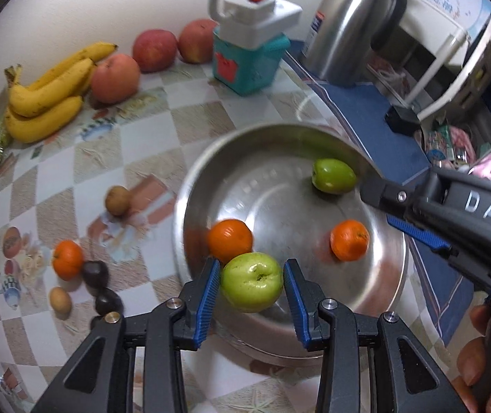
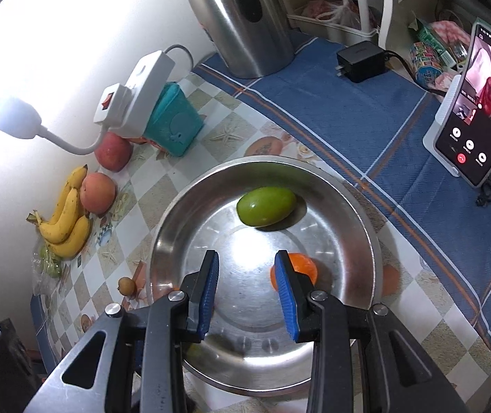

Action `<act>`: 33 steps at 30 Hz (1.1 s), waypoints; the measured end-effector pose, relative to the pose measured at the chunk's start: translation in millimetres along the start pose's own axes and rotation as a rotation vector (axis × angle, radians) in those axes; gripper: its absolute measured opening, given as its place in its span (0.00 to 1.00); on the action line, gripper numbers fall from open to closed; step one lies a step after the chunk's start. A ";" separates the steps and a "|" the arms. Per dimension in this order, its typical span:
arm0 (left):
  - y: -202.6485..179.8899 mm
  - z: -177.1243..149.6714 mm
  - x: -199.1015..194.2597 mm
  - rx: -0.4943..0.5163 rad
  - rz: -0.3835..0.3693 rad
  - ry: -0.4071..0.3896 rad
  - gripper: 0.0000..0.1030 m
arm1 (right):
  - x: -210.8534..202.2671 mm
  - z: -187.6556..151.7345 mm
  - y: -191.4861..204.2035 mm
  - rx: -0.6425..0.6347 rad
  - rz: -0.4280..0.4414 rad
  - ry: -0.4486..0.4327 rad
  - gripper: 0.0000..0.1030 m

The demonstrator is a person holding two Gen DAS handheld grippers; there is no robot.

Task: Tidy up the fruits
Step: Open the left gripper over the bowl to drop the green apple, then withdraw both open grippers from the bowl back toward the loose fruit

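I'm looking down on a checked oilcloth table (image 1: 84, 158) pushed against a pale wall, with a blue striped cloth (image 2: 348, 110) covering its far side. On that cloth stand a steel kettle (image 2: 242, 17), a black charger (image 2: 360, 62) and a phone on a stand (image 2: 479, 103); a lit gooseneck lamp (image 2: 15, 117) glares at the left of the right wrist view.

My left gripper (image 1: 250, 284) is clenched on a green fruit (image 1: 250, 285), its blue pads against both sides, held over the near rim of the steel bowl (image 1: 197, 179). In the bowl lie another green fruit (image 1: 333, 175) and two tangerines (image 1: 230, 239) (image 1: 348, 239). My right gripper (image 2: 247, 282) hangs above the bowl with nothing between its pads, the jaws a little apart.

I judge the step to be dropping this fruit into the bowl: lower it toward the bare floor between the tangerines, then release so it doesn't roll hard.

Still outside, in the lower left of the left wrist view, are a tangerine (image 1: 67, 259), two dark fruits (image 1: 96, 273) and small brown ones (image 1: 117, 200). Bananas (image 1: 46, 93) and apples (image 1: 154, 50) line the wall.
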State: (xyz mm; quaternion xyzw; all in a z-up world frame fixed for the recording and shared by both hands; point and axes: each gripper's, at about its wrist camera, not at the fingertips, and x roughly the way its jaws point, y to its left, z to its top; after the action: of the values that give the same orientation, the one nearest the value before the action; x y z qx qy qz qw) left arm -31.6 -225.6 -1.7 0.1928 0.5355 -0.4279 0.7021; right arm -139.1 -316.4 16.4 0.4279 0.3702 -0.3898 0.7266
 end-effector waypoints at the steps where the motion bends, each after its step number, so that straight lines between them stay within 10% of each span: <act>1: -2.1 -0.8 2.4 0.004 0.000 0.007 0.40 | 0.3 0.1 -1.0 0.001 -0.004 0.002 0.34; 33: 48.6 6.2 -34.8 -0.143 0.034 -0.084 0.40 | 8.8 -4.1 9.5 -0.046 -0.032 0.034 0.39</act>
State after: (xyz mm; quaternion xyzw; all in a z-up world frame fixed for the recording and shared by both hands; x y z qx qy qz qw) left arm 9.2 -189.2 23.2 0.1331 0.5314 -0.3845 0.7430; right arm -127.8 -311.7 10.4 0.4114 0.3982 -0.3856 0.7235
